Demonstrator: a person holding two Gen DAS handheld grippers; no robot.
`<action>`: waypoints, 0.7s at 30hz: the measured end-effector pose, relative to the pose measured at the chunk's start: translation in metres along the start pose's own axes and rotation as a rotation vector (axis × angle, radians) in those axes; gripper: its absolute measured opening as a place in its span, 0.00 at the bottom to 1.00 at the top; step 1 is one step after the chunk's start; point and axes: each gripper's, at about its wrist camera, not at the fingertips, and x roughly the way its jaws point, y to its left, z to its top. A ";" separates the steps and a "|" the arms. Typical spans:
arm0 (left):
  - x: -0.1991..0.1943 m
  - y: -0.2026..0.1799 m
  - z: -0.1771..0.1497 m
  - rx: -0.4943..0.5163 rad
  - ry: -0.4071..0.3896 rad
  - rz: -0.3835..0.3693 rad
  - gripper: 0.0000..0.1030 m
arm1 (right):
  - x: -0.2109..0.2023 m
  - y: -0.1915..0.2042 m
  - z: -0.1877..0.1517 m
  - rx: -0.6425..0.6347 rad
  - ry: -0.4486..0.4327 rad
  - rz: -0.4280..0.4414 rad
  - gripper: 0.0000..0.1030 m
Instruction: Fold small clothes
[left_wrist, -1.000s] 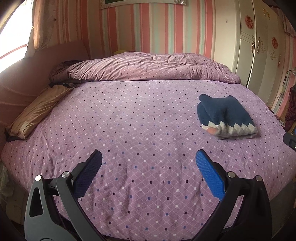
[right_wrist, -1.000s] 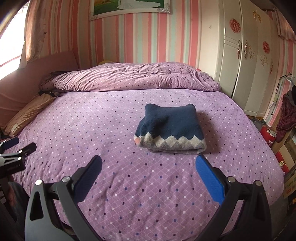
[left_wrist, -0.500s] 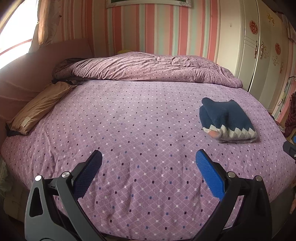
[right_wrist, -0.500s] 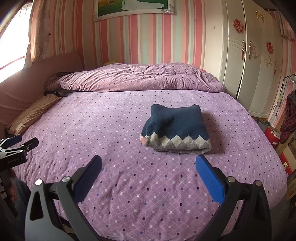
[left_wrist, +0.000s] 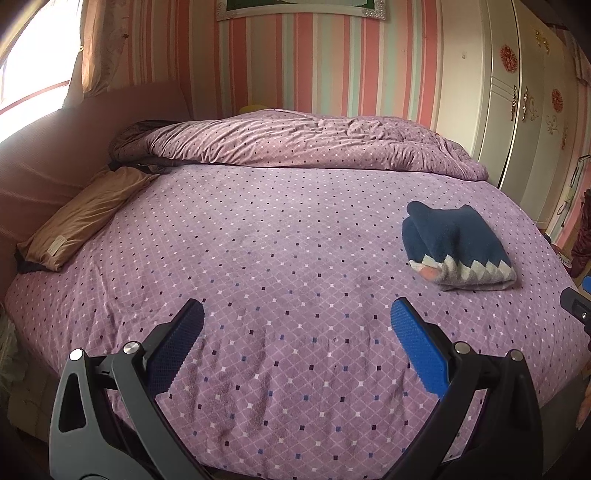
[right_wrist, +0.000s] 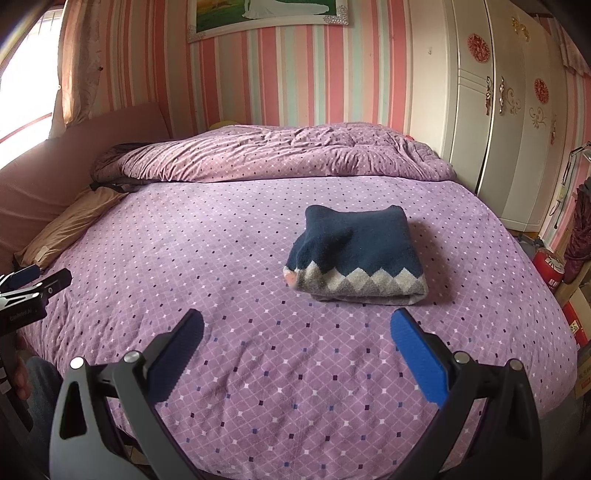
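Observation:
A small navy sweater (right_wrist: 356, 254) with a grey and white zigzag band lies folded into a compact rectangle on the purple dotted bed (right_wrist: 258, 362). In the left wrist view the sweater (left_wrist: 456, 247) sits at the right. My right gripper (right_wrist: 297, 325) is open and empty, hovering over the near part of the bed, short of the sweater. My left gripper (left_wrist: 297, 321) is open and empty over the near part of the bed, well left of the sweater. The left gripper also shows at the left edge of the right wrist view (right_wrist: 35, 286).
A rumpled purple duvet (right_wrist: 273, 155) lies across the far side of the bed. A tan pillow (left_wrist: 85, 214) rests at the left by the pink headboard (left_wrist: 55, 140). White wardrobe doors (right_wrist: 509, 129) stand at the right, with a red cylinder (right_wrist: 550, 267) on the floor beside the bed.
Both grippers have pulled back and risen a little from the bed, so the folded sweater looks slightly farther away. The sweater has not moved. Both grippers stay open.

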 end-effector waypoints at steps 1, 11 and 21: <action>0.000 0.001 0.000 -0.002 0.002 0.002 0.97 | 0.000 0.000 0.000 -0.002 -0.002 0.001 0.98; -0.001 0.006 0.001 -0.010 -0.001 0.009 0.97 | 0.002 0.004 0.001 -0.002 0.000 0.024 0.98; -0.004 0.007 0.002 -0.014 -0.009 0.004 0.97 | 0.002 0.005 0.001 0.006 -0.002 0.039 0.98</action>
